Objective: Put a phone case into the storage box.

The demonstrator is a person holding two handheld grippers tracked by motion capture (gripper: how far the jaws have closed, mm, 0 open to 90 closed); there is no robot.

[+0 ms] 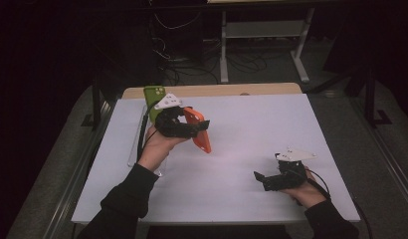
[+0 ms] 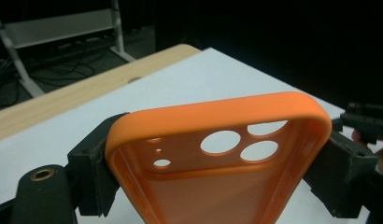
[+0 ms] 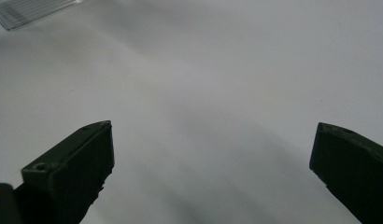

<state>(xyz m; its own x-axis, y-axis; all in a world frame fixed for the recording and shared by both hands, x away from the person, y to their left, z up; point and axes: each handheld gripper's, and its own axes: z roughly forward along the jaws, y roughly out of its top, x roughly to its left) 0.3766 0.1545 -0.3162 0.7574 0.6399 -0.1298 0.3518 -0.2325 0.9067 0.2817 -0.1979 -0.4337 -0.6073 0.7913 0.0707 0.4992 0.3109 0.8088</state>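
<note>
Tongs in our left hand [image 1: 157, 144], the left tongs [image 1: 194, 128], are clamping an orange phone case [image 1: 202, 130] across its width. In the left gripper view we are seeing the case [image 2: 213, 154] wedged between the two black jaws, each pad pressing on one long side wall, with the open inner face and the camera cut-outs turned toward the lens. The case is standing tilted above the white table [image 1: 252, 149], clear of its surface, with its lower end hanging below and to the right of the left tongs as the high view shows them.

Just behind the left tongs, a green phone case [image 1: 154, 99] is standing near the far left part of the table. Beside it, on the left of the left tongs, a clear plastic tray [image 1: 135, 144] is lying along the table edge.

We are holding the right tongs [image 1: 261, 179] low over the near right part of the table, well apart from the orange case. Their jaws are standing wide with nothing between them; in the right gripper view we are seeing bare white table [image 3: 203, 93] between the two pads, and a corner of the clear tray [image 3: 31, 9] far ahead of them at the upper left.
</note>
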